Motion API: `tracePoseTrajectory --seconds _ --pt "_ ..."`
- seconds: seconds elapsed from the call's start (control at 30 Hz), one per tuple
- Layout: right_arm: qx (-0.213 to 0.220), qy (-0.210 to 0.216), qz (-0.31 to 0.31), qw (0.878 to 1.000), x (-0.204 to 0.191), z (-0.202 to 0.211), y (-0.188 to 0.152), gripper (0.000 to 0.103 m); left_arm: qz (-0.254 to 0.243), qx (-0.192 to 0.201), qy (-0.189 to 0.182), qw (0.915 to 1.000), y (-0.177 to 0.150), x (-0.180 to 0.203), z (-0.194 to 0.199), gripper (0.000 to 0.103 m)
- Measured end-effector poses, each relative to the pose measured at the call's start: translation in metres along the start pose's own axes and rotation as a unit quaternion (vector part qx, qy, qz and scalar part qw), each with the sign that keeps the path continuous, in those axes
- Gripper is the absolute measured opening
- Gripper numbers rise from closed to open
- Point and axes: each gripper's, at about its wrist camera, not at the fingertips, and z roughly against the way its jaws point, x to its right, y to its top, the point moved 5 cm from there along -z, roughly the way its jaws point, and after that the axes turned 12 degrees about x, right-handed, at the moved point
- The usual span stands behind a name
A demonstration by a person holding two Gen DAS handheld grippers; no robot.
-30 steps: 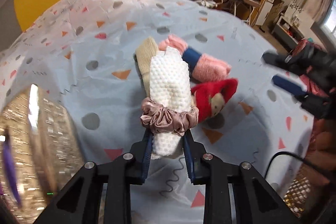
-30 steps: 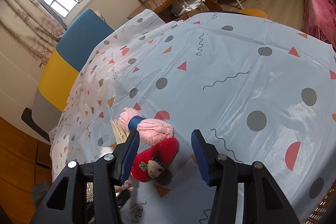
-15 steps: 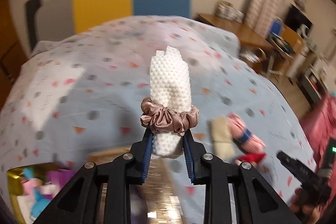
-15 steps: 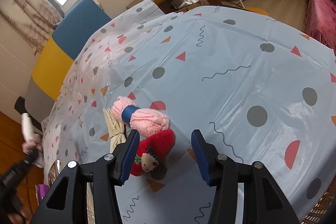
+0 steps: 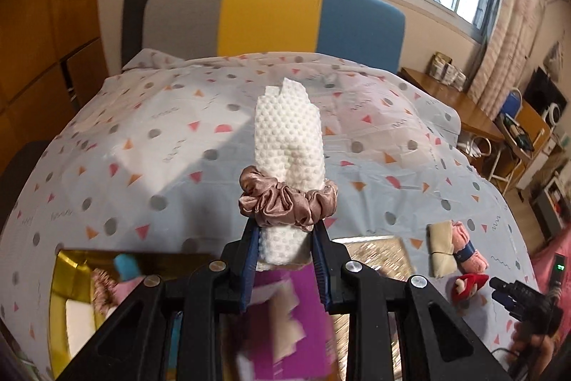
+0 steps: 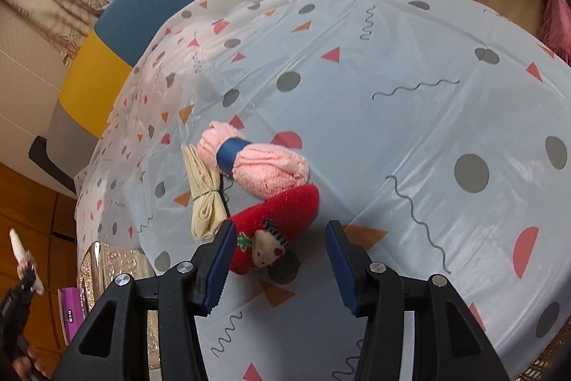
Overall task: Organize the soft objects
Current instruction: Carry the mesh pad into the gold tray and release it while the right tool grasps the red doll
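Observation:
My left gripper [image 5: 285,238] is shut on a white dotted cloth roll [image 5: 289,138] bound by a brown satin scrunchie [image 5: 285,202], held up in the air. In the right wrist view that roll [image 6: 17,244] shows small at the far left. My right gripper [image 6: 278,249] hangs low over a red plush sock with a small figure [image 6: 282,220]. Its jaws are opening, the sock's near end lies between them, and the right pad stands apart from it. Beside the sock lie a pink towel roll with a blue band [image 6: 264,166] and a beige tied cloth [image 6: 205,191].
A gold tray [image 5: 66,274] with several soft things sits under my left gripper at lower left, beside a glittery silver tray [image 5: 378,256] and a purple pack [image 5: 282,338]. The patterned sheet [image 6: 410,66] ends at a grey, yellow and blue headboard [image 5: 267,16]. A desk and chairs stand at right.
My left gripper has swung up and away from the pile with the white roll, and now hangs over the trays. My right gripper has sunk closer to the red sock, its jaws slightly wider.

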Motion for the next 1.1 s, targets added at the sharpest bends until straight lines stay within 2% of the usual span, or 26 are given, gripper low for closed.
tracePoseTrajectory --seconds 0.03,0.27,0.6,0.7,0.83,0.97,1.1 --pt "-0.003 0.001 0.0 1.0 0.0 -0.001 -0.001 0.058 0.004 0.0 0.001 1.0 -0.002 -0.004 0.002 0.029" --pt "-0.046 0.039 -0.022 0.998 -0.01 -0.014 -0.01 0.06 0.029 0.002 0.016 0.9995 -0.033 -0.051 0.028 0.029" --pt "-0.071 -0.004 -0.027 0.997 -0.021 -0.044 -0.016 0.061 0.035 0.017 0.046 0.9982 -0.079 -0.092 0.067 0.029" --pt "-0.069 -0.021 -0.005 0.997 -0.025 -0.055 -0.018 0.061 0.025 0.025 0.055 0.9978 -0.091 -0.098 0.078 0.029" --pt "-0.057 -0.046 0.082 0.994 -0.038 -0.058 -0.02 0.042 0.015 0.028 0.063 0.9975 -0.105 -0.104 0.085 0.029" --pt "-0.057 -0.062 0.139 0.987 -0.045 -0.06 -0.027 0.041 0.008 0.031 0.066 0.9973 -0.116 -0.109 0.093 0.029" --pt "-0.06 -0.054 0.128 0.988 -0.041 -0.062 -0.027 0.042 0.01 0.031 0.065 0.9974 -0.125 -0.113 0.098 0.029"
